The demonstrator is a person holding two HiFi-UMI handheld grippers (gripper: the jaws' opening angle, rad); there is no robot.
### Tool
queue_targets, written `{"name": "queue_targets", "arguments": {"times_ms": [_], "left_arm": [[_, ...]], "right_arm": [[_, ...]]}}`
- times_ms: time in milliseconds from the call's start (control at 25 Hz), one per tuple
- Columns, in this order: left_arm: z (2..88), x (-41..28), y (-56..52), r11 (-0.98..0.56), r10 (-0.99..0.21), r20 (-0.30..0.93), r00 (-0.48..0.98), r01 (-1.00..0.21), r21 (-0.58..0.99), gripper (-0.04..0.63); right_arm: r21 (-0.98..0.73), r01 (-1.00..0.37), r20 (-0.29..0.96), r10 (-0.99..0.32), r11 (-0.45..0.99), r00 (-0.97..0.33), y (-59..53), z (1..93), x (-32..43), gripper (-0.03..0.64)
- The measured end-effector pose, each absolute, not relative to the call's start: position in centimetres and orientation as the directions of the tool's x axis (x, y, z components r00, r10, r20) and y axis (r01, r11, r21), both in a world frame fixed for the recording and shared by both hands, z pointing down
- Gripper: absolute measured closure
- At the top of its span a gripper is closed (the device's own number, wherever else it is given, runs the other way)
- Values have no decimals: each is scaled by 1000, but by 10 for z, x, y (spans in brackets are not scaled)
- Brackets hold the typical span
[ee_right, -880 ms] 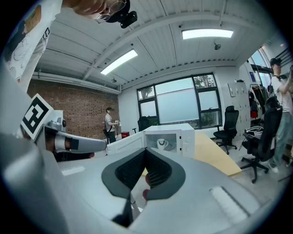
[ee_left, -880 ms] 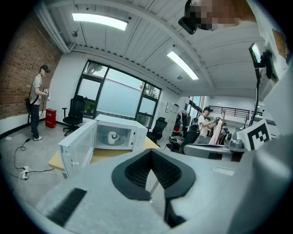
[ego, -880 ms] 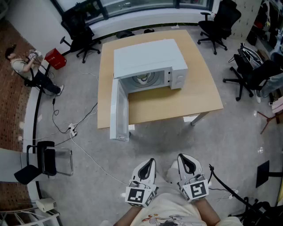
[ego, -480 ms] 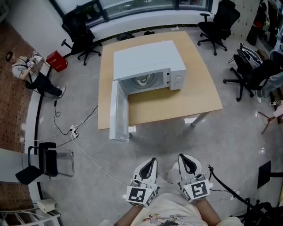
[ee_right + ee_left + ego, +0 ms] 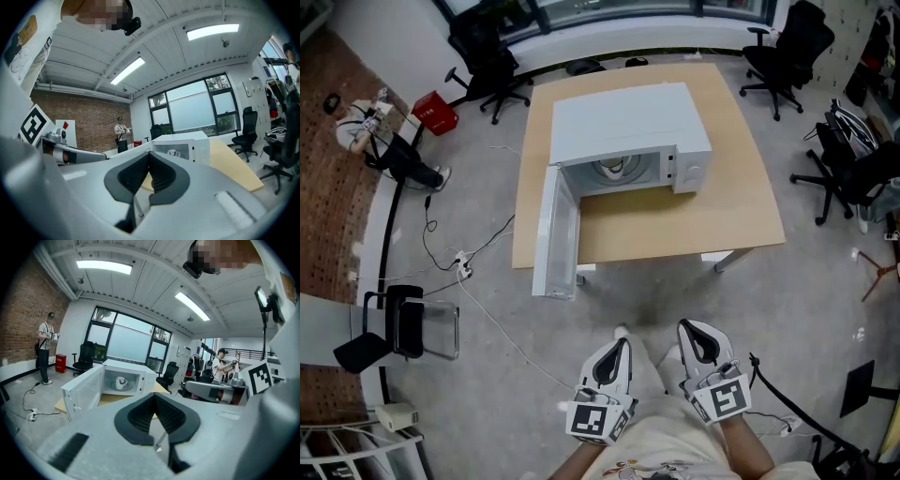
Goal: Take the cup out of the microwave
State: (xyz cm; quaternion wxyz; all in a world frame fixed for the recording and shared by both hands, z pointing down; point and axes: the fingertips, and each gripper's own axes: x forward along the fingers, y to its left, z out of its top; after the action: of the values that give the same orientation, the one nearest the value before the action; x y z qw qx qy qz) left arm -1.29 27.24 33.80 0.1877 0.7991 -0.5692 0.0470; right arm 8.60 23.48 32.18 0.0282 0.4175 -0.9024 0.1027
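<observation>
A white microwave point(image 5: 628, 127) stands on a wooden table point(image 5: 675, 225) with its door point(image 5: 555, 234) swung wide open to the left. Inside it, on the turntable, sits a white cup point(image 5: 612, 169) with a dark handle. The cup point(image 5: 121, 383) also shows small in the left gripper view, and the cup point(image 5: 173, 153) in the right gripper view. My left gripper point(image 5: 614, 349) and right gripper point(image 5: 696, 336) are held close to my body, well short of the table. Both are shut with nothing between the pads, as the left gripper point(image 5: 153, 397) and right gripper point(image 5: 149, 157) show up close.
Grey floor lies between me and the table. Cables and a power strip point(image 5: 461, 267) trail left of it, by a black chair point(image 5: 398, 333). Office chairs point(image 5: 787, 47) stand at the right and back. A person point(image 5: 375, 141) stands at the left wall near a red box point(image 5: 436, 112).
The head view has shifted, so the table and microwave sit a little further right. The person at the left has moved slightly. Both grippers stay shut by my body.
</observation>
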Motion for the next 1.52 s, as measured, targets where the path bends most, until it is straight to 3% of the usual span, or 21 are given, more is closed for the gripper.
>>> {"name": "queue_targets", "arguments": {"times_ms": [640, 840, 920, 1240, 1400, 1520], "left_arm": [[349, -81, 106, -366, -858, 276, 434, -892, 264, 591], [362, -89, 61, -339, -873, 293, 390, -917, 212, 587], [373, -88, 37, -326, -873, 317, 370, -927, 184, 489], [413, -83, -28, -241, -909, 319, 267, -963, 119, 364], [441, -90, -59, -174, -929, 312, 199, -979, 108, 225], [461, -95, -86, -149, -940, 294, 174, -983, 104, 178]], "right_arm": [[-109, -847, 159, -832, 520, -532, 72, 341, 23, 609], [-141, -855, 184, -835, 499, -518, 41, 349, 20, 609], [-149, -851, 187, -830, 504, -525, 25, 357, 19, 609], [-157, -828, 226, -797, 538, -560, -23, 398, 23, 609], [-164, -825, 245, -788, 540, -565, -39, 415, 26, 609], [-167, -825, 256, -784, 541, -566, -48, 426, 28, 609]]}}
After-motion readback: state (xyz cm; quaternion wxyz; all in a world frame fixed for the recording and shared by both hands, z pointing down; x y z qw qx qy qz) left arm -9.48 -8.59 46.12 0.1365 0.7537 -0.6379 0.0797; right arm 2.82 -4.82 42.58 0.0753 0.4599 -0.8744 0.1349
